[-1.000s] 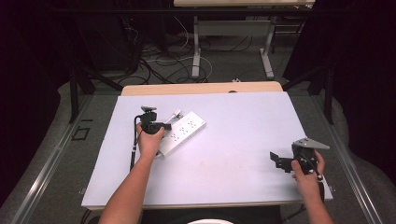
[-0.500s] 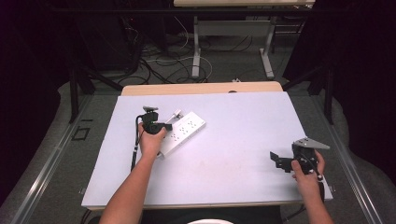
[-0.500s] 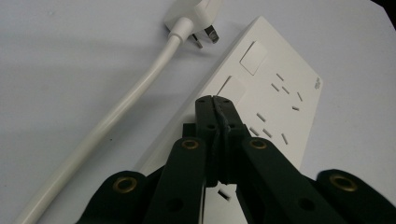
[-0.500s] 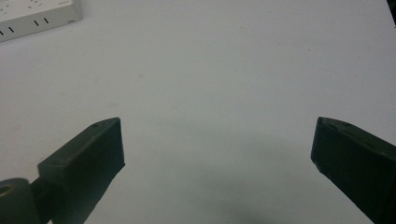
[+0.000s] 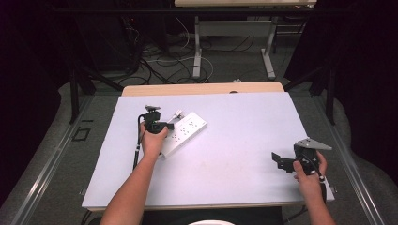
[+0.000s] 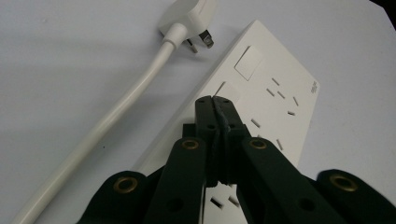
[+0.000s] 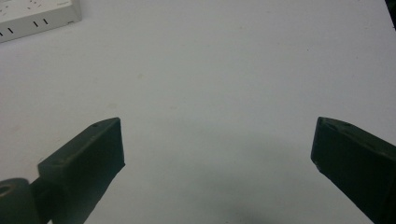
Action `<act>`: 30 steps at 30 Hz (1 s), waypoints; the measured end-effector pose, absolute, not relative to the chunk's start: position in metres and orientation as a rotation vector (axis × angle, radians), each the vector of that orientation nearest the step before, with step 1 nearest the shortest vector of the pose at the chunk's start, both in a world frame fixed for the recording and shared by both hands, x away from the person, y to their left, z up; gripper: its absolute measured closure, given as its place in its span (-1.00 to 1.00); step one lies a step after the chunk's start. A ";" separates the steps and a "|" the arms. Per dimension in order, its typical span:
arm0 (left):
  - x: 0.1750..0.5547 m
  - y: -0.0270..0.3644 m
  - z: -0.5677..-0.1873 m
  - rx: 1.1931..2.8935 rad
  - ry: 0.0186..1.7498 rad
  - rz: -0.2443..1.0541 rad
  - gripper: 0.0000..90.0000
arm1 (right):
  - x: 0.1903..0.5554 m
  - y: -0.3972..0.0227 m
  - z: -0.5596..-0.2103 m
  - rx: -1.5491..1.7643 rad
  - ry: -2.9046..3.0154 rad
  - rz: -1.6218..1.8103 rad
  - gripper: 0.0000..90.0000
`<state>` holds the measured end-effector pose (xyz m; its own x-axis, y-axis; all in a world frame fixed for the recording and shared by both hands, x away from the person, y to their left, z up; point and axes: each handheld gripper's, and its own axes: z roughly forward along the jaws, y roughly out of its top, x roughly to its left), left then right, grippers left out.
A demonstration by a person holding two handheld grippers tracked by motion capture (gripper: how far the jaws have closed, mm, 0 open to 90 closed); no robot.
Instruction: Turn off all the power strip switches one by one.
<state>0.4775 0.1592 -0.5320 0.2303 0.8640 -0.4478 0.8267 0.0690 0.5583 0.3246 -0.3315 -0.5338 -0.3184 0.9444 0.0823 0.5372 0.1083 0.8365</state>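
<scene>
Nothing has shifted since a second ago: my right gripper (image 5: 277, 161) still rests wide open and empty near the table's (image 5: 234, 183) edge, while farther off my left gripper (image 6: 215, 99), jaws shut on nothing, stays over the flat white plastic power strip (image 6: 275, 107), its white plug (image 6: 187, 18) just beside it.

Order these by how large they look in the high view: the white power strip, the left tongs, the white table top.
1. white table top
2. white power strip
3. left tongs, shut above the strip; they sit nearer the camera, so the gap to the strip is unsure.
</scene>
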 end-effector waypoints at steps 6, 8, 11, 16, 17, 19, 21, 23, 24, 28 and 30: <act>0.479 0.159 -0.526 1.750 1.563 0.058 1.00 | 0.324 -0.331 -0.534 1.438 1.910 1.114 -0.95; 0.480 0.158 -0.525 1.745 1.569 0.060 1.00 | 0.324 -0.331 -0.534 1.438 1.910 1.114 -0.95; 0.481 0.156 -0.525 1.728 1.564 0.065 1.00 | 0.325 -0.332 -0.534 1.438 1.912 1.114 -0.95; 0.482 0.151 -0.519 1.753 1.548 0.073 1.00 | 0.324 -0.332 -0.534 1.439 1.910 1.114 -0.95; 0.483 0.151 -0.518 1.756 1.544 0.073 1.00 | 0.324 -0.332 -0.534 1.439 1.911 1.114 -0.95; 0.484 0.149 -0.516 1.759 1.535 0.079 1.00 | 0.325 -0.331 -0.534 1.446 1.905 1.115 -0.95; 0.484 0.148 -0.515 1.761 1.532 0.079 1.00 | 0.324 -0.332 -0.534 1.439 1.910 1.114 -0.95; 0.486 0.145 -0.513 1.756 1.534 0.080 1.00 | 0.324 -0.332 -0.534 1.441 1.911 1.116 -0.95; 0.486 0.145 -0.513 1.756 1.534 0.080 1.00 | 0.325 -0.332 -0.534 1.439 1.910 1.115 -0.95; 0.489 0.140 -0.509 1.761 1.528 0.083 1.00 | 0.324 -0.332 -0.533 1.438 1.908 1.117 -0.95; 0.490 0.137 -0.508 1.749 1.532 0.077 1.00 | 0.324 -0.333 -0.533 1.442 1.921 1.118 -0.95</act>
<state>0.4900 0.1367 -0.5079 0.2668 0.8588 -0.4374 0.8106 0.0455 0.5838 0.3241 -0.3327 -0.5331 -0.3240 0.9418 0.0891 0.5429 0.1080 0.8328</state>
